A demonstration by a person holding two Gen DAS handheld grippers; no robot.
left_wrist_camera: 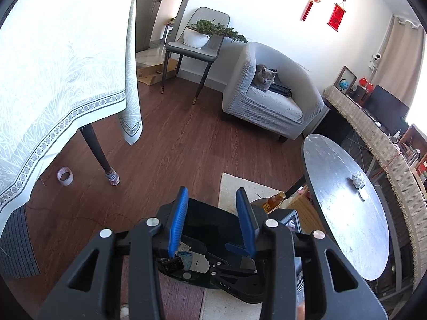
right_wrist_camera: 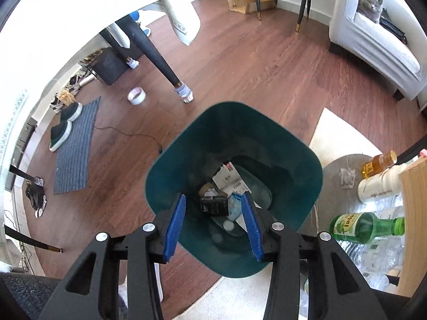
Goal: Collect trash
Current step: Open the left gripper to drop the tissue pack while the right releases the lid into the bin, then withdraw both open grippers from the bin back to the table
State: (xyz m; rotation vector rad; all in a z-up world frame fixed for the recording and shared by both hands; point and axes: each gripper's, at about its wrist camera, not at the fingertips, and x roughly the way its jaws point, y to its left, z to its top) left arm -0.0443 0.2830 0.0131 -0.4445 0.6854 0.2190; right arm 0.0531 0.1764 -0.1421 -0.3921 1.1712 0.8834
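A dark teal bin (right_wrist_camera: 232, 122) stands on the wood floor, and my right gripper (right_wrist_camera: 214, 194) hangs open over its mouth with nothing between the blue pads. Inside the bin lie a black packet (right_wrist_camera: 214, 206), white papers (right_wrist_camera: 226, 177) and a blue wrapper (right_wrist_camera: 236, 205). My left gripper (left_wrist_camera: 212, 190) is also open and empty, above the same bin (left_wrist_camera: 202, 213). The right gripper's black body (left_wrist_camera: 232, 280) shows below it. A crumpled paper ball (left_wrist_camera: 357, 180) lies on the round grey table (left_wrist_camera: 341, 226). A tape roll (right_wrist_camera: 136, 95) sits on the floor.
A cloth-covered table (left_wrist_camera: 53, 66) with dark legs (right_wrist_camera: 157, 61) is to the left. An armchair (left_wrist_camera: 267, 101) with a cat is behind. A green bottle (right_wrist_camera: 365, 226), an amber bottle (right_wrist_camera: 379, 164) and a white bottle (right_wrist_camera: 379, 186) crowd the right of the bin. Shoes rest on a mat (right_wrist_camera: 74, 146).
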